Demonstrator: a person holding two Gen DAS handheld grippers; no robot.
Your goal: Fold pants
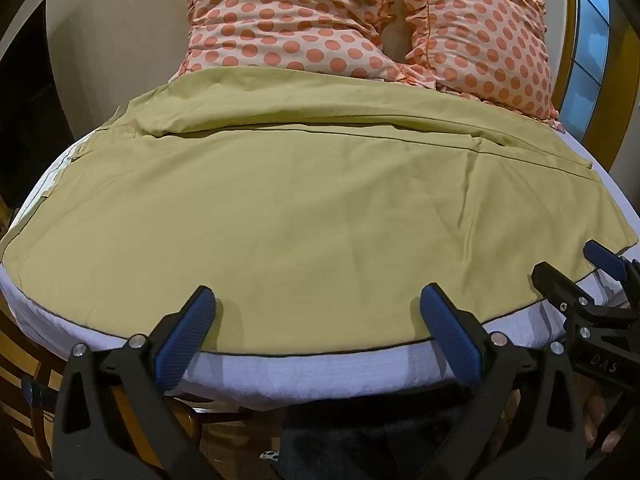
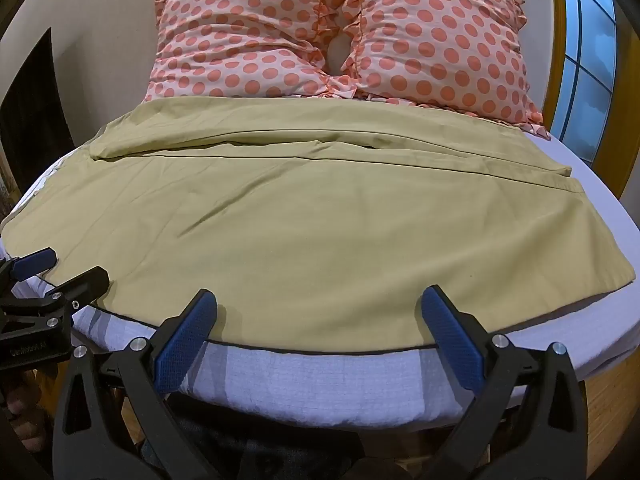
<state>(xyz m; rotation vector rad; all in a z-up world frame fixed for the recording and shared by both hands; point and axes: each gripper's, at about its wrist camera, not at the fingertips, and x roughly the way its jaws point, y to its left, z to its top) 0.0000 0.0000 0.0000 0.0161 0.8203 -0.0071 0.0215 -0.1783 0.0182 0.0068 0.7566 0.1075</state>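
Note:
Olive-yellow pants (image 1: pixel 304 208) lie spread flat across the bed, legs running left to right, one leg folded over the other along a seam at the back; they also show in the right wrist view (image 2: pixel 312 224). My left gripper (image 1: pixel 316 300) is open and empty, its blue pads just above the pants' near edge. My right gripper (image 2: pixel 318 300) is open and empty at the same near edge, further right. Each gripper shows in the other's view: the right one (image 1: pixel 576 268) at far right, the left one (image 2: pixel 68 268) at far left.
The pants rest on a white-lilac mattress (image 2: pixel 304 380) with dark piping. Two orange polka-dot pillows (image 2: pixel 248 36) (image 2: pixel 440 40) stand at the head of the bed. A window (image 2: pixel 588 60) with a yellow frame is on the right; wooden floor lies below.

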